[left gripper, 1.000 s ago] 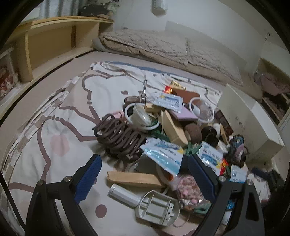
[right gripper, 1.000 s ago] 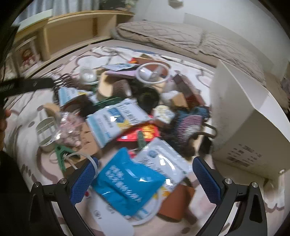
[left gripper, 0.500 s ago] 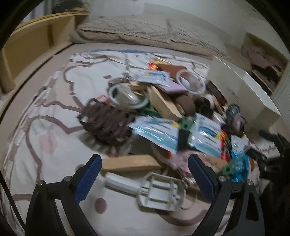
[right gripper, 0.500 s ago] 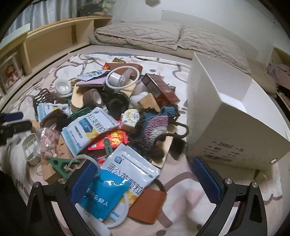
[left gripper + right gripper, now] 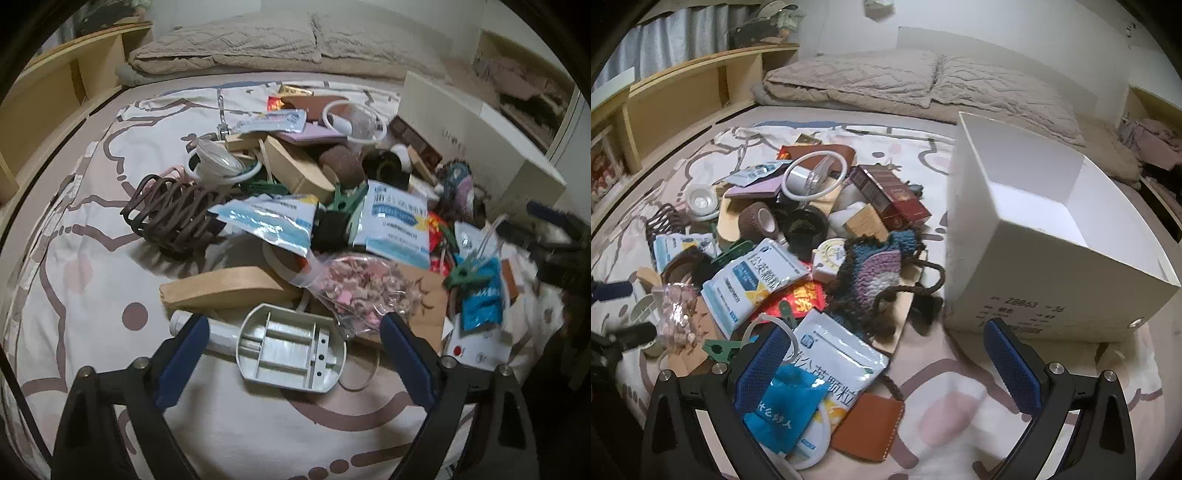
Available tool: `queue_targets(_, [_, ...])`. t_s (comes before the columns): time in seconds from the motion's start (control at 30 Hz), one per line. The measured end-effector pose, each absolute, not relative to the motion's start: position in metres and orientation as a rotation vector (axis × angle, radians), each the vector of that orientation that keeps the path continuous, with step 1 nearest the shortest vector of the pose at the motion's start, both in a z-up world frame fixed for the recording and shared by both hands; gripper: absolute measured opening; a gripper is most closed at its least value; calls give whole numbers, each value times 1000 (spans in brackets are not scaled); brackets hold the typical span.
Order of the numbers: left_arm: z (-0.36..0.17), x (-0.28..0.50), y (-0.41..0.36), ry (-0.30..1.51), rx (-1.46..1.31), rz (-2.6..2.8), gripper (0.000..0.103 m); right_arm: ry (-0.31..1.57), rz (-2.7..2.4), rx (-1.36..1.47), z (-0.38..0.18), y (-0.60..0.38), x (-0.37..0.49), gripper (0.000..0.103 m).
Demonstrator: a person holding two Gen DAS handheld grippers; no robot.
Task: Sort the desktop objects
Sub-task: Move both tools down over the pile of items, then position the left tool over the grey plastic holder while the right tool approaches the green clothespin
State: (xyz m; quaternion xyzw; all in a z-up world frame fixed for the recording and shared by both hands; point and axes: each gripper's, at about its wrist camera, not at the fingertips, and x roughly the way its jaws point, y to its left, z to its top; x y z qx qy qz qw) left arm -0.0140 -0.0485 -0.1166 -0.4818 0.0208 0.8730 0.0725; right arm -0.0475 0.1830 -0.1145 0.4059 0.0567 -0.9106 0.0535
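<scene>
Left wrist view: the left gripper [image 5: 291,347], jaws wide and holding nothing, hangs over the grey plastic tray [image 5: 291,349] — picking is starting. Right gripper [image 5: 886,354] is open too, near the white box [image 5: 1052,258]. Next: close on one thing.

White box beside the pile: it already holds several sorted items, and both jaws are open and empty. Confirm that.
Not quite. The right wrist view shows the white box with nothing inside it. The rest holds: left gripper and right gripper have open, empty jaws.

Bed [image 5: 960,417] with patterned sheet, clutter pile [image 5: 798,258], white box [image 5: 1052,258], pillows [image 5: 923,81]
</scene>
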Motion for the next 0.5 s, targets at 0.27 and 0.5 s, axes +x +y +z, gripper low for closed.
queue_targets(0.27, [-123, -10, -41, 149, -1500, 2607, 84, 120, -2807, 1216, -108, 197, -50, 103])
queue_targets(0.5, [-130, -7, -42, 139, -1576, 2607, 74, 96, -2809, 1200, -105, 201, -51, 103])
